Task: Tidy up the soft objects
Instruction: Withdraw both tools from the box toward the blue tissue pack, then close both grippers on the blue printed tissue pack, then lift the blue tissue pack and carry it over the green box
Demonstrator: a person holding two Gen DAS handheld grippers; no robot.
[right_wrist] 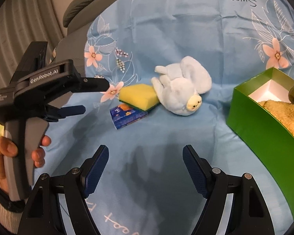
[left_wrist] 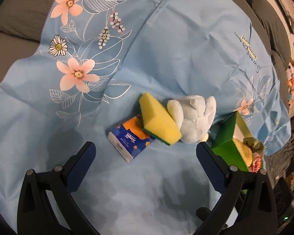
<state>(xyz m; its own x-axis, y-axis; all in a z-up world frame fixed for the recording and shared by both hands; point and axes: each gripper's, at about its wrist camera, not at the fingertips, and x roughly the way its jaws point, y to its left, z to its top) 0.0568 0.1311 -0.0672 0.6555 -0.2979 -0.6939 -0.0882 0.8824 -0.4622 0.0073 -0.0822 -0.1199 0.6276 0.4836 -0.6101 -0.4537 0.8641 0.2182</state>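
Observation:
A yellow sponge with a green underside [left_wrist: 158, 120] [right_wrist: 138, 97] leans on a blue and orange tissue pack [left_wrist: 130, 139] [right_wrist: 127, 115]. A pale blue plush toy [left_wrist: 194, 118] [right_wrist: 183, 87] lies against the sponge's right side. A green box [left_wrist: 230, 146] [right_wrist: 264, 125] on the right holds a tan plush [right_wrist: 284, 113] and other soft items. My left gripper [left_wrist: 146, 149] [right_wrist: 92, 96] is open and empty, just short of the tissue pack. My right gripper [right_wrist: 146, 162] is open and empty, nearer the front.
Everything lies on a light blue flowered cloth [left_wrist: 186, 49] [right_wrist: 186, 29] spread over a grey sofa [left_wrist: 23, 9]. Grey cushions [right_wrist: 100, 2] sit behind. Framed pictures [left_wrist: 290, 13] hang on the far wall.

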